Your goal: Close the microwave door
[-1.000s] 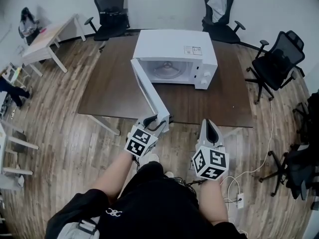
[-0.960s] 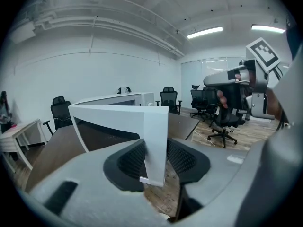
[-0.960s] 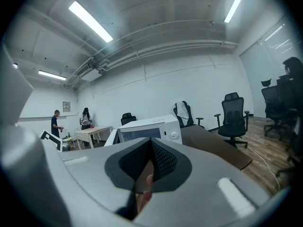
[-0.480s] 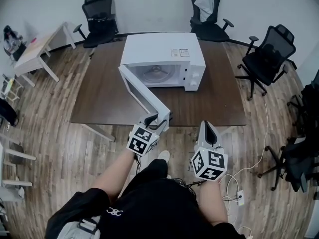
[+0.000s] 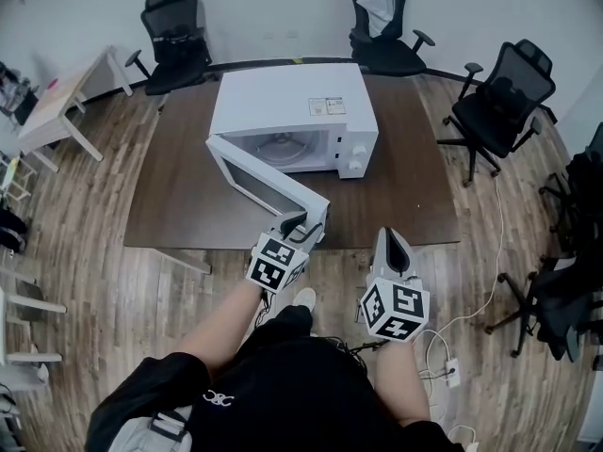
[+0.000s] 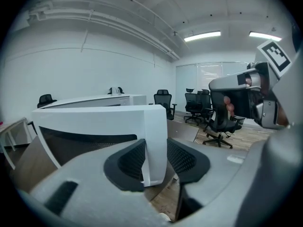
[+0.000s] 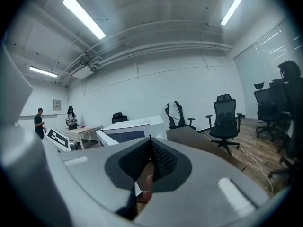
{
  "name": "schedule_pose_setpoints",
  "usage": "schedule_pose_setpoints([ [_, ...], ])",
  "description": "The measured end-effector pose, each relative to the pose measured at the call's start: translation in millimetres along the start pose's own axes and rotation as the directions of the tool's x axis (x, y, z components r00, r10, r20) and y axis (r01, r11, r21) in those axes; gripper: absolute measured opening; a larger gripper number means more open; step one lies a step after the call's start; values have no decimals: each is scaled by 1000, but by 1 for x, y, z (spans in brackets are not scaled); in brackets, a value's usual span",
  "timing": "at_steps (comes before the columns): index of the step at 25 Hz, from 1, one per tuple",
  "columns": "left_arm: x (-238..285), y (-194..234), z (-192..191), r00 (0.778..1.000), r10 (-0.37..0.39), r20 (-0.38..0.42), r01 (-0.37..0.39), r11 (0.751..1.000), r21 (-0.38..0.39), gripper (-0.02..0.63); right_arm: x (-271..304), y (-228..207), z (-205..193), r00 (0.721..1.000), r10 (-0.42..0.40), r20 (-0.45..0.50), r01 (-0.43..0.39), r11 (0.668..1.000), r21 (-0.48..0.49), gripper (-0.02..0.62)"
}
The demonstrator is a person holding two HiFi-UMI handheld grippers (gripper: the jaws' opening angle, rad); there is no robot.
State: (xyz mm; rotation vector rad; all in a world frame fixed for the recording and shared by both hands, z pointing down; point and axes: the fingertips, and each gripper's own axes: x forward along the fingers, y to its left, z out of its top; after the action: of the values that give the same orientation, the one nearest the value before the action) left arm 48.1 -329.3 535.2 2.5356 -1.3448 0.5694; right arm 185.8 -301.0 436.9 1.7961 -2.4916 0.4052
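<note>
The white microwave [image 5: 292, 111] stands on the brown table [image 5: 179, 186] with its door [image 5: 264, 177] swung partway out from the left hinge. My left gripper [image 5: 303, 222] is shut on the door's free edge at the table's near side. In the left gripper view the white door edge [image 6: 154, 136] sits between the two black pads [image 6: 129, 161], both of them against it. My right gripper [image 5: 394, 243] hangs to the right, just off the table's near edge, shut and holding nothing. Its pads [image 7: 161, 160] meet in the right gripper view, with the microwave [image 7: 130, 129] beyond.
Black office chairs stand around the table: one at the back left [image 5: 174, 26], one at the back [image 5: 377, 8], one at the right [image 5: 499, 102]. A small white table [image 5: 57, 102] is at the left. A cable and power strip [image 5: 448, 370] lie on the wooden floor.
The door has swung inward from nearly straight out to a slant toward the microwave front. My left gripper moved right with its edge. The right gripper shifted only slightly.
</note>
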Motion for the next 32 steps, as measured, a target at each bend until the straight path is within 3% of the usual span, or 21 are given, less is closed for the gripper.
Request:
schedule_pose_setpoints([
  [17, 80, 28, 39, 999, 49, -4, -49, 999, -4, 152, 38, -58, 16, 995, -103, -7, 103, 995, 9, 8],
  [25, 104, 44, 51, 999, 38, -6, -38, 999, 31, 143, 53, -70, 20, 990, -140, -5, 140, 990, 14, 8],
  [32, 117, 82, 43, 993, 110, -37, -112, 993, -34, 17, 69, -74, 26, 987, -161, -2, 161, 987, 7, 8],
])
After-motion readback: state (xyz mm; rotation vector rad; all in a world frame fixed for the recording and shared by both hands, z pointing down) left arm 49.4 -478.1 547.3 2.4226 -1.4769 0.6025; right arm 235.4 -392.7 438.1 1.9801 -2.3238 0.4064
